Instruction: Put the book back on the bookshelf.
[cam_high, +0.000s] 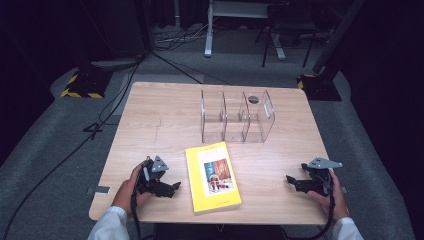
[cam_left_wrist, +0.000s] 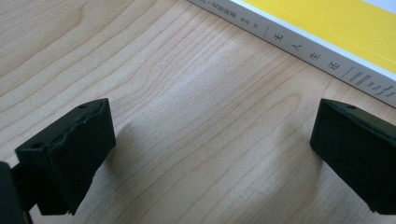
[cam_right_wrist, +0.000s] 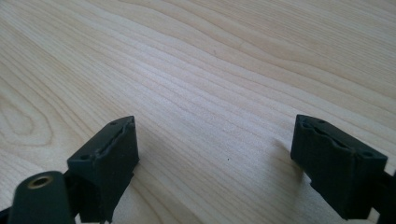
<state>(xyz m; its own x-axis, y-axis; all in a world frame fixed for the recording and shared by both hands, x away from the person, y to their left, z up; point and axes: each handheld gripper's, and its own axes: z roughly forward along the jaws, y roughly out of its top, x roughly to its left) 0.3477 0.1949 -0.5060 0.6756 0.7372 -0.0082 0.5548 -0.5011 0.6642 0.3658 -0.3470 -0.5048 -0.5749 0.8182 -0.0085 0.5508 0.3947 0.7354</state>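
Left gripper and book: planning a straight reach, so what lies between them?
Bare tabletop only, in the left gripper view, between the open left gripper and the book.

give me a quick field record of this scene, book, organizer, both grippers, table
book: yellow book lying flat, cover up, near the table's front edge, between the two grippers
organizer: clear three-compartment organizer standing behind the book, apart from it; looks empty
left gripper: left gripper jaws open, nothing between them, just left of the book, pointing toward it
right gripper: right gripper jaws open, nothing held, over bare wood right of the book
table: light wooden table
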